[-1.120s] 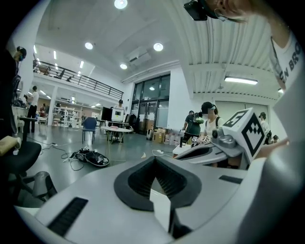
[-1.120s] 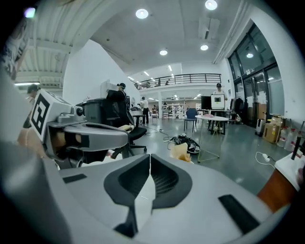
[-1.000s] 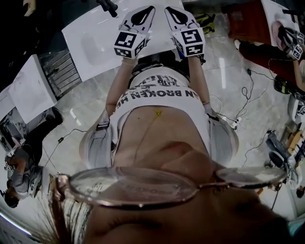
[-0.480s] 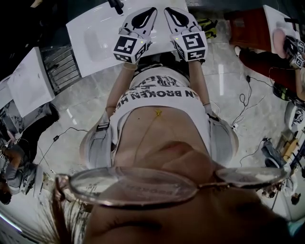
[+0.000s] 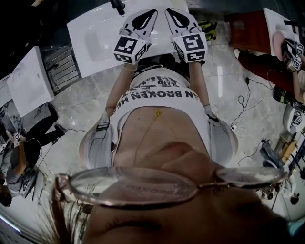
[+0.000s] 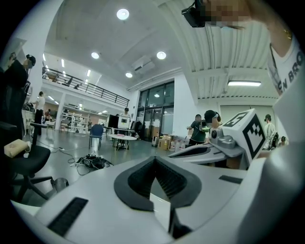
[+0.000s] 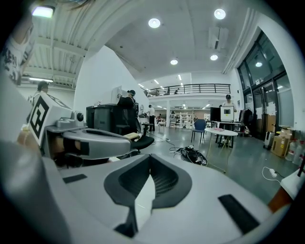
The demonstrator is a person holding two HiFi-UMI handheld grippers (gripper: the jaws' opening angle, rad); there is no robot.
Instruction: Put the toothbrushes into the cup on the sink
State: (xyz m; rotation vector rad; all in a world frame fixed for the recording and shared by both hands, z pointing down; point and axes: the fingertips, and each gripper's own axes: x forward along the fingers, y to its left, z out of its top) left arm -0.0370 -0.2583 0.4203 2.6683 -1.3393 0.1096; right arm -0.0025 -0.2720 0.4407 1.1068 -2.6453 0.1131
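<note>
Over the sink (image 5: 95, 40), the left gripper (image 6: 155, 160) and right gripper (image 7: 148, 157) hang side by side — jaws closed, empty — likely just readying.

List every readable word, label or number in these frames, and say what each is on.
"BROKEN", within a longer line, upside down on the person's white shirt.
Other shirt print: too distorted to read.
Marker cubes on left tool and right tool: patterns only, no letters.
</note>
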